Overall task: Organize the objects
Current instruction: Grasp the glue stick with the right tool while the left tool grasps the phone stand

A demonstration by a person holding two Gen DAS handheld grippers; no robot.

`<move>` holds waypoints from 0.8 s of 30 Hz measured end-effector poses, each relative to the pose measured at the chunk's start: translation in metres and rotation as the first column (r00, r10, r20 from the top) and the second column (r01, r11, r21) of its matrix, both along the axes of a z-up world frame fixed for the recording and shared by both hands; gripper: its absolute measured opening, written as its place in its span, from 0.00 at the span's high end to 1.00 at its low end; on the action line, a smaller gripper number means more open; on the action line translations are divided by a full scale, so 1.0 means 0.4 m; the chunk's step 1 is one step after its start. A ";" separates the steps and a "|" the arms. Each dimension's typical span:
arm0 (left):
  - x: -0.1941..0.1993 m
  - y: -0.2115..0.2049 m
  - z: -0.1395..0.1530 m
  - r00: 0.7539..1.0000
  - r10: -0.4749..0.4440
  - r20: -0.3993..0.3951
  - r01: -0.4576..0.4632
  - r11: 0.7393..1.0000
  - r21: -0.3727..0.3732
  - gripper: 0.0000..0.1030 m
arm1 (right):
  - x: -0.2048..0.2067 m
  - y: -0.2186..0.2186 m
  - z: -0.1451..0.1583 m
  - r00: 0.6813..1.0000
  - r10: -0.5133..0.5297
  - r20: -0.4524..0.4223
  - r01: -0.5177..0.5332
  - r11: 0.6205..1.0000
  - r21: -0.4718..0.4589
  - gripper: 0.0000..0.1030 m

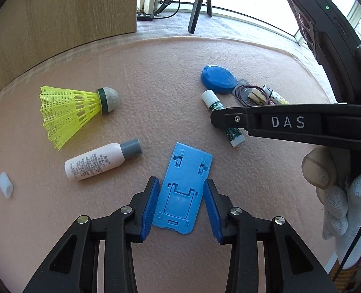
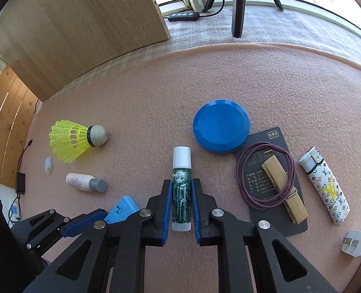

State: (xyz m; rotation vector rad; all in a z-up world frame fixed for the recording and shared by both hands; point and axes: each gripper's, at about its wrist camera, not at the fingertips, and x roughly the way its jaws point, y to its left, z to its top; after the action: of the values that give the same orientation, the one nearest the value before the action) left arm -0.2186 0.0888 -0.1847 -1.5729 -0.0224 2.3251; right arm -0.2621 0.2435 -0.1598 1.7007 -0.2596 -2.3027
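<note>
Both grippers are down at once here: right gripper [image 2: 181,204] is clenched on the lip balm tube [image 2: 181,188], which lies flat on the tabletop [image 2: 229,83]. Left gripper [image 1: 181,205] straddles the blue phone stand [image 1: 180,188] lengthwise, fingers [image 1: 150,207] at its edges, grip unclear.

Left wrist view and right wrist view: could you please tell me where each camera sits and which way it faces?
Left wrist: on the left gripper, looking down at the pink mat; its jaws straddle the blue stand; a gloved hand shows at right.
Right wrist: on the right gripper, looking down; its jaws clamp the lip balm tube.
Shared: blue stand, lip balm tube, yellow shuttlecock, blue disc.
</note>
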 end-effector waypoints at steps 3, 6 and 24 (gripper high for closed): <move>0.007 -0.010 0.001 0.999 0.035 0.013 -0.036 0.999 0.025 0.75 | 0.022 0.001 0.001 1.000 0.009 -0.005 -0.009 1.000 0.007 0.86; 0.018 -0.007 -0.001 1.000 0.032 0.002 -0.032 0.999 0.025 0.76 | 0.051 0.006 0.000 1.000 0.013 -0.003 -0.013 1.000 -0.004 0.86; 0.021 0.081 -0.003 0.999 -0.019 -0.043 0.012 0.990 -0.142 0.62 | 0.200 0.104 0.011 0.999 -0.035 -0.021 0.036 0.999 0.006 0.86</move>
State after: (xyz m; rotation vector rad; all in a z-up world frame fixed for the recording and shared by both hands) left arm -0.2102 0.1213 -0.1858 -1.5803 0.1686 2.3951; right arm -0.1820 0.2850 -0.1554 1.6878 -0.2803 -2.3478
